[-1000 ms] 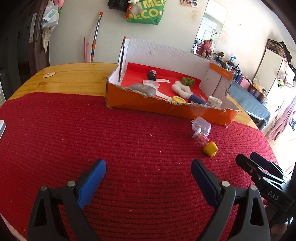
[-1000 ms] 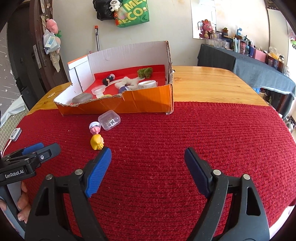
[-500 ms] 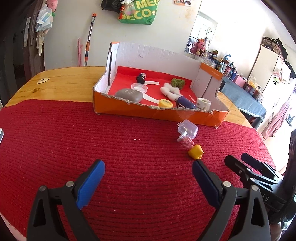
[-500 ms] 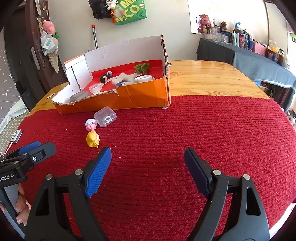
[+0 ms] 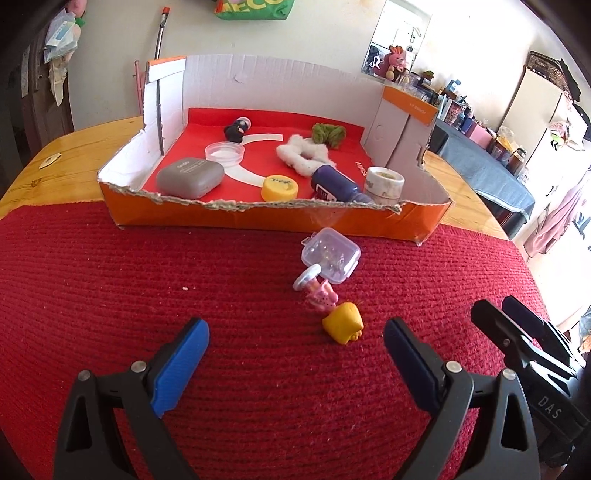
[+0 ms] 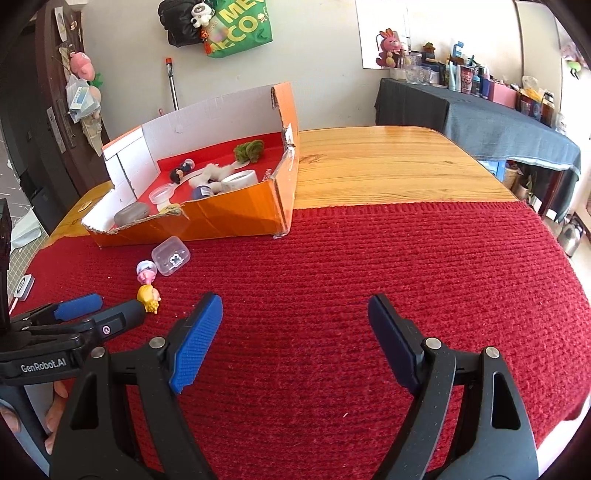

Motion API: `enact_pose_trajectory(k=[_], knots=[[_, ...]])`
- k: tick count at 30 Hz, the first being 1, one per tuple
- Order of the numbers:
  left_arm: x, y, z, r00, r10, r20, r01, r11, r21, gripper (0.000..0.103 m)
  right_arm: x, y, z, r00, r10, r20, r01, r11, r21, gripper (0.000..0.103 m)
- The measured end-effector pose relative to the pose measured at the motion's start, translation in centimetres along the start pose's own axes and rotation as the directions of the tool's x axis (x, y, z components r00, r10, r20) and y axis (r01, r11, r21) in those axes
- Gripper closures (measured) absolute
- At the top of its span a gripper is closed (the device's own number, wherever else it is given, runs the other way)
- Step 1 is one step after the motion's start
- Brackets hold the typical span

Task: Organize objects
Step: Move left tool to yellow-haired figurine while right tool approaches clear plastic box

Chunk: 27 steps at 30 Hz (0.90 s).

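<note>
An orange cardboard box (image 5: 258,221) (image 6: 229,218) with a red floor holds several small items: a grey case (image 5: 190,176), a yellow lid (image 5: 280,187), a dark blue bottle (image 5: 334,184) and a tape roll (image 5: 384,181). On the red mat in front lie a clear plastic case (image 5: 330,255) (image 6: 170,256), a pink figurine (image 5: 319,293) (image 6: 146,270) and a yellow figurine (image 5: 343,326) (image 6: 149,296). My left gripper (image 5: 295,356) (image 6: 96,310) is open and empty, just short of the yellow figurine. My right gripper (image 6: 295,338) (image 5: 517,325) is open and empty over bare mat.
The red mat (image 6: 406,277) covers the near part of a wooden table (image 6: 369,162). A small white device (image 6: 25,286) lies at the mat's left edge. A dark-clothed side table with bottles (image 6: 480,107) stands at the right. A broom handle (image 5: 159,33) leans on the wall.
My left gripper has moved forward and right, toward the box; the yellow figurine now lies just ahead between its fingers. My right gripper has shifted slightly. Both stay open.
</note>
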<state>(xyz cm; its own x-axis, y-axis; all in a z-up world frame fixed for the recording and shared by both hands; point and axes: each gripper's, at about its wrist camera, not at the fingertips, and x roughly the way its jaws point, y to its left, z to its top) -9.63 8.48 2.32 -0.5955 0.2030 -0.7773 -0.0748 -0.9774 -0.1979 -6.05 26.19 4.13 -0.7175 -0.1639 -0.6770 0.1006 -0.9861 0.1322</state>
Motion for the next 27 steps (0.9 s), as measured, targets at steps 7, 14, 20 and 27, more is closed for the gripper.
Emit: enact_pose_trajectory(k=[7,14,20,27], knots=[[0.4,0.7,-0.1,0.998,0.067,0.013,-0.067,0.997,0.045,0.005,-0.1,-1.4,0.2,1.0,0.012,-0.003,-0.012,0.999,0.037,0.022],[-0.6,3.9,0.1,0.996,0.083,0.04,-0.085,0.995,0.044,0.005,0.2,-0.3,0.2,1.0,0.026,-0.008,-0.026,1.0,0.01,0.022],[-1.5,5.5,0.6,0.992,0.102,0.074,-0.109,0.99,0.093,0.005,0.6,1.4,0.1,0.998,0.053,-0.026,-0.054,0.999,-0.006,0.022],[-1.7,3.2,0.3,0.996,0.016,0.091,-0.045,0.947,0.319,0.008,0.9,3.6,0.9,0.996,0.086,-0.035,-0.09,0.989,-0.118,0.022]])
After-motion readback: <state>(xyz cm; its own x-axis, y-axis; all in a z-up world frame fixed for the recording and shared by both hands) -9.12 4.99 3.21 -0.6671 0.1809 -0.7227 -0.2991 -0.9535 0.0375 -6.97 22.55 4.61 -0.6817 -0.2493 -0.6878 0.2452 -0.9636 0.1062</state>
